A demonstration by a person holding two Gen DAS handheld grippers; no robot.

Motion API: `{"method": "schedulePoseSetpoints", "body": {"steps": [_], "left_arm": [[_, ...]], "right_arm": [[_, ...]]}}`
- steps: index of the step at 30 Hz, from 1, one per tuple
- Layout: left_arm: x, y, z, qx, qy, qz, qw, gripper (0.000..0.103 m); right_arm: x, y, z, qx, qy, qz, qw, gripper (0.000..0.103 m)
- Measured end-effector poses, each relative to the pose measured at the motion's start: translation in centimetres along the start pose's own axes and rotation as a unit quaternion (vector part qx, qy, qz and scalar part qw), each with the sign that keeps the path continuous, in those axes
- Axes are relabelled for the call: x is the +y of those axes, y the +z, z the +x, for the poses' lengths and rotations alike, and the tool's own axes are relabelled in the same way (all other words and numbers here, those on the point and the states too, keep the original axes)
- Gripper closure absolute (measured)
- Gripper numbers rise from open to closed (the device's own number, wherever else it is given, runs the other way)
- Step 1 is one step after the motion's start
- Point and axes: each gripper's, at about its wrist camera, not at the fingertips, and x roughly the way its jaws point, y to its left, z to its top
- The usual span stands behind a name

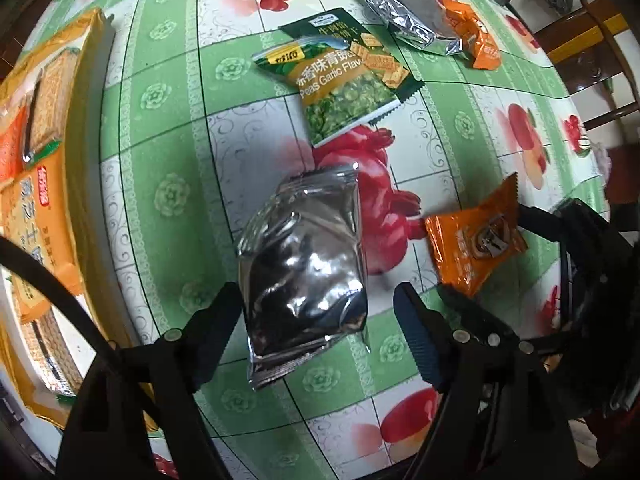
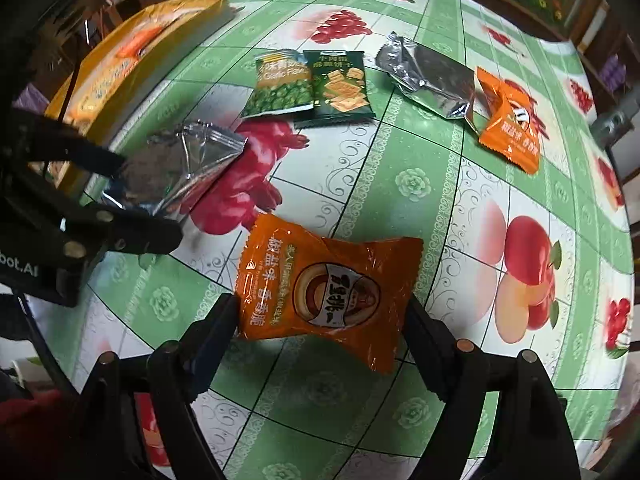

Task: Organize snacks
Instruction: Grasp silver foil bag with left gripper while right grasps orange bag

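Observation:
A crumpled silver packet (image 1: 304, 272) lies on the fruit-print tablecloth (image 1: 168, 92) between the fingers of my left gripper (image 1: 316, 320). Its jaws stand open, with a gap at the right pad. From the right wrist view that gripper (image 2: 148, 198) straddles the same silver packet (image 2: 180, 168). My right gripper (image 2: 324, 320) is shut on an orange snack packet (image 2: 328, 288), both pads against its side edges. The left wrist view shows that packet (image 1: 476, 240) tilted in the right gripper (image 1: 480, 252).
Farther back a green peas packet (image 1: 340, 92) overlaps a dark green cracker packet (image 1: 360, 44). A second silver packet (image 1: 408, 24) and a second orange packet (image 1: 480, 44) lie beyond them. A big yellow cracker bag (image 1: 36, 160) lines the left edge. A wooden chair (image 1: 600, 40) stands past the table.

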Motion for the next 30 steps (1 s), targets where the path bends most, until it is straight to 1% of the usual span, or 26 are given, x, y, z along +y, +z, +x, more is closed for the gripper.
{"method": "schedulePoseSetpoints", "body": {"steps": [2, 5, 7, 10, 13, 20, 21, 22, 26, 30], "left_arm": [[-0.6, 0.5, 0.1, -0.002, 0.014, 0.002, 0.9999, 0.028], [-2.4, 1.1, 0.3, -0.003, 0.052, 0.039, 0.9979, 0.044], [-2.7, 1.0, 0.4, -0.006, 0.050, 0.051, 0.9974, 0.044], [-2.5, 0.7, 0.3, -0.016, 0.043, 0.050, 0.9977, 0.044], [-1.6, -0.3, -0.2, -0.018, 0.021, 0.044, 0.9987, 0.044], [-0.9, -1.4, -0.8, -0.025, 0.006, 0.029, 0.9993, 0.044], [-0.7, -1.6, -0.9, -0.026, 0.006, 0.027, 0.9993, 0.044], [-0.6, -1.7, -1.0, -0.029, 0.006, 0.026, 0.9992, 0.044], [-0.3, -1.4, -1.2, -0.032, 0.004, 0.022, 0.9992, 0.044], [0.3, -2.0, -1.7, -0.032, 0.003, 0.021, 0.9992, 0.044]], "right_arm": [[0.0, -0.1, -0.1, -0.001, -0.001, 0.002, 1.000, 0.022], [0.0, -0.1, -0.1, -0.005, -0.001, 0.000, 1.000, 0.022], [0.0, -0.2, -0.2, -0.010, 0.005, -0.006, 1.000, 0.024], [-0.1, 0.0, -0.3, -0.012, 0.015, -0.001, 1.000, 0.027], [-0.3, 0.1, -0.4, -0.016, 0.022, 0.009, 1.000, 0.030], [-0.6, 0.5, -1.2, -0.025, 0.035, 0.025, 0.999, 0.036], [-0.7, 0.6, -1.3, -0.026, 0.036, 0.026, 0.999, 0.037], [-0.7, 0.6, -1.5, -0.029, 0.037, 0.025, 0.999, 0.041], [-0.6, 0.7, -1.5, -0.028, 0.039, 0.021, 0.999, 0.042], [-0.5, 0.8, -1.3, -0.026, 0.038, 0.016, 0.999, 0.042]]}}
